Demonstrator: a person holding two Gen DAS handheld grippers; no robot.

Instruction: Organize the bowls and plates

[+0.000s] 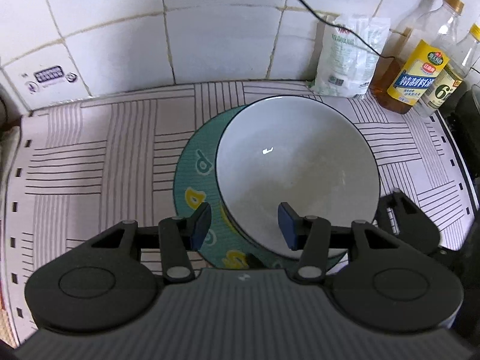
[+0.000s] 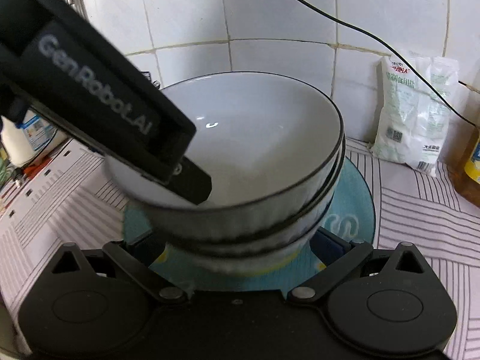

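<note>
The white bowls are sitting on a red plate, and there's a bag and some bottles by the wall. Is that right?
Almost. The plate under the white bowls is teal with yellow and white shapes, not red; the left wrist view shows it best. The rest is right: the bag and the bottles do stand by the tiled wall.

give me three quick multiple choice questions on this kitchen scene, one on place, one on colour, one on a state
1. The bowl stands:
A in a sink
B on a plate
C on a shelf

2. The plate is:
A red
B plain white
C teal with yellow marks

3. The left tool is:
A open, astride the bowl's rim
B shut on a spoon
C shut on a cup

Answers:
1. B, the plate shows beneath the bowl.
2. C, its teal edge shows beside the bowl.
3. A, its pads stand clear on either side of the rim.
</note>
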